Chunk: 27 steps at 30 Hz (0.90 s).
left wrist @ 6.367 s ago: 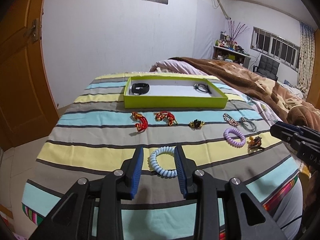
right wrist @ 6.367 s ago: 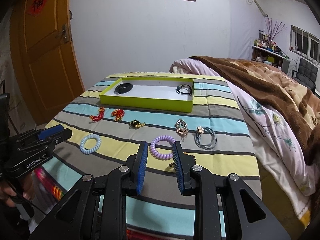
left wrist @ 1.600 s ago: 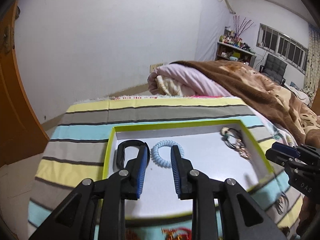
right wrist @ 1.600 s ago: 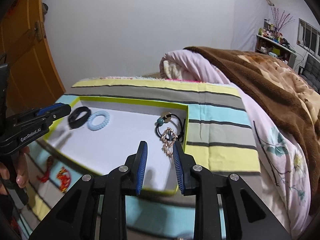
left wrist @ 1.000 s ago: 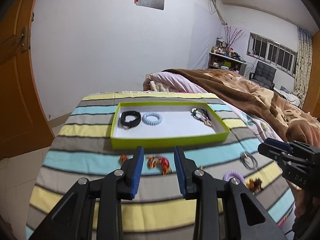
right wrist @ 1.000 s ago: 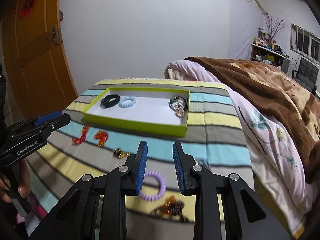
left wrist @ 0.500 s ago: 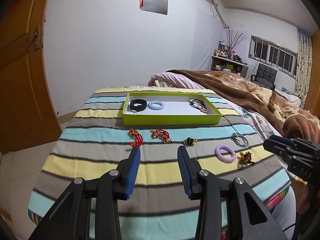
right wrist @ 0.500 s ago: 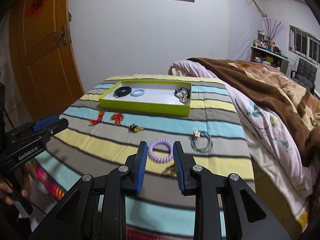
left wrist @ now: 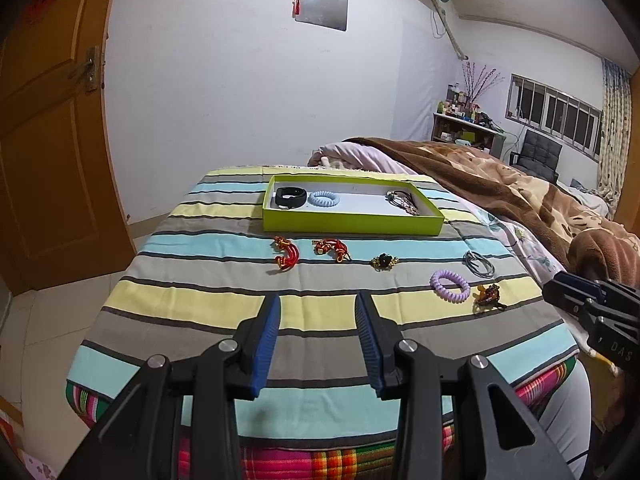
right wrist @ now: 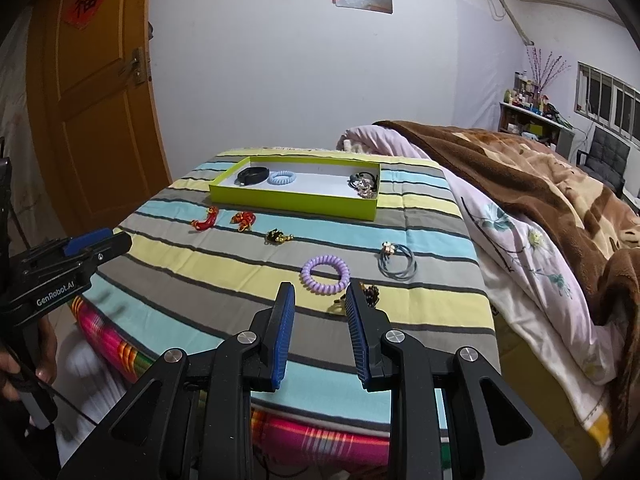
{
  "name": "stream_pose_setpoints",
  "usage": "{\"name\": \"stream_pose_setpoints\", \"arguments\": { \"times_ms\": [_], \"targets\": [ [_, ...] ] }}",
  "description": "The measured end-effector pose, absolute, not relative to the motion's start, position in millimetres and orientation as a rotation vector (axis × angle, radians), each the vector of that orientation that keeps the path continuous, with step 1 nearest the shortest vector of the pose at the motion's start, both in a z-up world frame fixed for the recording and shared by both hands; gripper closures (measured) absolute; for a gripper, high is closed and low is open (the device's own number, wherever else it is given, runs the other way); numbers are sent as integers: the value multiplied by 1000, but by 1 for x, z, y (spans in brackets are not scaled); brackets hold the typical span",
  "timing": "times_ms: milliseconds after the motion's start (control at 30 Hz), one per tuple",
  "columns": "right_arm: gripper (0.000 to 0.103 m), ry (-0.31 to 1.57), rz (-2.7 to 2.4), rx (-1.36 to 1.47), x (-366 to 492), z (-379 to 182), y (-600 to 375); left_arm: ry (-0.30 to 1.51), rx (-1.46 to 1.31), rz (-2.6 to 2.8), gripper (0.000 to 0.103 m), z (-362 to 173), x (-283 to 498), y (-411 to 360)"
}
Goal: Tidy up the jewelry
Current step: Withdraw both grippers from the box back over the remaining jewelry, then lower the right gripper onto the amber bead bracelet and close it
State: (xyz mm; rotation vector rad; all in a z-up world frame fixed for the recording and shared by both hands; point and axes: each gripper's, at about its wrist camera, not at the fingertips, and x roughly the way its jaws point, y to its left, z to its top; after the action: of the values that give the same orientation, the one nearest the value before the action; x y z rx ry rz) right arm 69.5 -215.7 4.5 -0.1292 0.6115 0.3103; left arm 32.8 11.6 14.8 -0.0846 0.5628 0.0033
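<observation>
My left gripper point(left wrist: 316, 312) hangs above the near part of the striped cloth point(left wrist: 192, 300), its jaws apart with nothing between them. My right gripper point(right wrist: 320, 304) also has its jaws apart and empty. Straight ahead of the left jaws, well beyond them, sits the green tray point(left wrist: 352, 225); inside it lie a black band point(left wrist: 291, 197) at the left end, a pale blue coil tie point(left wrist: 323, 200) just beside it, and a dark tie with a beaded charm point(left wrist: 404, 202) at the right end. Between the tray and my left jaws, two red knotted ornaments point(left wrist: 286, 256) point(left wrist: 331, 248) lie side by side, and a black-and-gold brooch point(left wrist: 384, 261) lies to their right. Just past the tips of my right jaws rests the purple coil tie point(right wrist: 325, 273), and close against the right jaw lies a small dark-and-gold clip point(right wrist: 370, 294), partly hidden by it. Ahead and to the right of those jaws is a grey hair tie with a flower point(right wrist: 397, 261). The bed's brown blanket point(right wrist: 540, 176) runs along the right side.
</observation>
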Motion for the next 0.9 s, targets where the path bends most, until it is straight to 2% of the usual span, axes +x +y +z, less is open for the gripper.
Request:
{"name": "stream_pose_setpoints", "arguments": {
  "times_ms": [700, 800, 900],
  "targets": [
    [76, 653, 308, -107, 86, -10, -226, 598, -88, -19, 63, 5, 45, 8],
    [70, 664, 306, -102, 92, -15, -228, 609, -91, -24, 63, 3, 51, 7],
    [68, 673, 307, -95, 100, -19, -229, 616, -94, -30, 63, 0, 56, 7]
  ]
}}
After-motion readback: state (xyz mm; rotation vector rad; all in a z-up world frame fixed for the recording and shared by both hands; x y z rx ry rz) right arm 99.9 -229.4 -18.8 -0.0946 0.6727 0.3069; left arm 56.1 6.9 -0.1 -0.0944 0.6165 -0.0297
